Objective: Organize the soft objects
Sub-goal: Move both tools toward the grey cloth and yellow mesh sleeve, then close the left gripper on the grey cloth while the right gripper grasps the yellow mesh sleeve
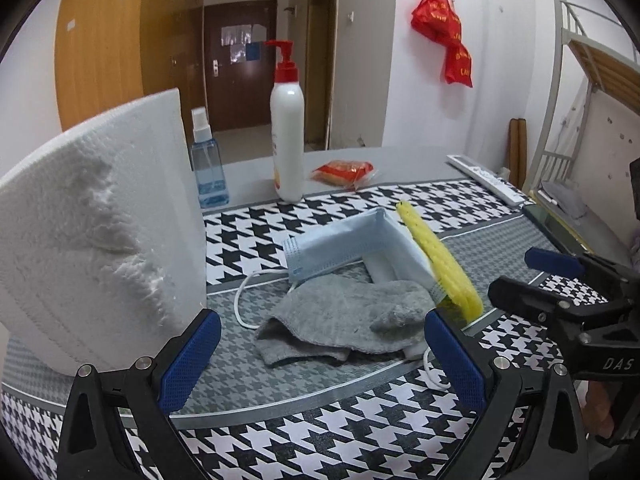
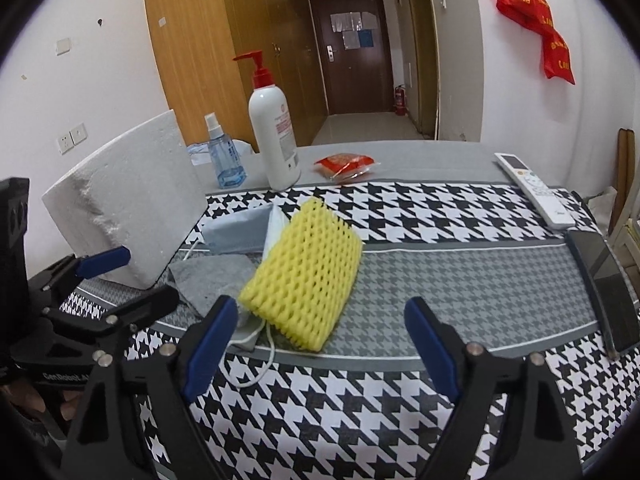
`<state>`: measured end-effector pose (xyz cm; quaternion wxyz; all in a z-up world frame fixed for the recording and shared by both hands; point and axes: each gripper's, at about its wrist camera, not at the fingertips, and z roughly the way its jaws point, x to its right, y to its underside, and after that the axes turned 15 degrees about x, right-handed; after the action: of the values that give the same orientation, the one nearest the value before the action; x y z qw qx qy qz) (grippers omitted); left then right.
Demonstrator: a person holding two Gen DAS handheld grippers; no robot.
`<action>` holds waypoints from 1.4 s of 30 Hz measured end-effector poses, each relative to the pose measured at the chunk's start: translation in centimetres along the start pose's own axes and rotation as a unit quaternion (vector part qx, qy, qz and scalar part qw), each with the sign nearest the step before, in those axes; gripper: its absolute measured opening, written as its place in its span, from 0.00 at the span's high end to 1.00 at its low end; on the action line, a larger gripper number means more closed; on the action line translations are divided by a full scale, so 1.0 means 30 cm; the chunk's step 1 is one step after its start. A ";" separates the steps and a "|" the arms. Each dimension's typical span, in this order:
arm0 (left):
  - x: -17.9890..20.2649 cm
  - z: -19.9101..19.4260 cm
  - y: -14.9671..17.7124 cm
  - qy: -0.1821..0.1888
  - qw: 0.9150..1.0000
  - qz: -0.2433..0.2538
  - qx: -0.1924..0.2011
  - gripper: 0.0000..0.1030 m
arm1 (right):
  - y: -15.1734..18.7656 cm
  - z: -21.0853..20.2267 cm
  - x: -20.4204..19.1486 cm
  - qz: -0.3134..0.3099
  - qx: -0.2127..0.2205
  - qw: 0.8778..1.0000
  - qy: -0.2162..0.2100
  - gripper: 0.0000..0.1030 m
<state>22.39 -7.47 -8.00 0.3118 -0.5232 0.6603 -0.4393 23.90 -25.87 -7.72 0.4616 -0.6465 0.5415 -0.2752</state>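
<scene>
White foam block (image 2: 124, 204) far L, spray btl (image 2: 226, 156) & pump btl (image 2: 276, 136) behind, remote (image 2: 534, 188) & phone (image 2: 608, 292) far R. Pile mid-cloth: grey sock (image 1: 344, 316), blue mask (image 1: 340, 248), yellow foam net (image 2: 308, 276) tilted on top, long axis running near-L to far-R. Left gripper (image 1: 322, 360) & right gripper (image 2: 322, 340) both gape wide, nothing held.

Ahead of the left gripper (image 1: 322, 354) a sock (image 1: 344, 320), face mask (image 1: 340, 246) behind it, foam net (image 2: 304, 272) leaning at right, foam block (image 1: 100, 236) left, pump bottle (image 1: 287, 136) beyond.
</scene>
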 end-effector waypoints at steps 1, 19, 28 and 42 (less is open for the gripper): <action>0.001 0.006 0.000 0.000 1.000 -0.001 -0.001 0.01 | -0.002 0.001 -0.003 -0.003 0.000 1.000 0.000 0.14; -0.013 0.137 0.017 0.001 0.998 -0.022 -0.061 0.20 | -0.016 0.076 0.005 -0.010 -0.014 1.000 -0.007 0.14; 0.011 0.168 0.020 -0.006 0.998 0.003 -0.066 0.34 | -0.015 0.115 0.008 -0.008 -0.025 1.000 -0.014 0.14; 0.015 0.151 0.035 0.017 0.997 0.002 -0.069 0.79 | -0.006 0.149 0.034 0.001 -0.042 0.999 -0.016 0.25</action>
<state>25.80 -8.98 -10.84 0.2639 -0.5348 0.6954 -0.4009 28.08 -25.50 -9.59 0.4429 -0.6692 0.5459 -0.2409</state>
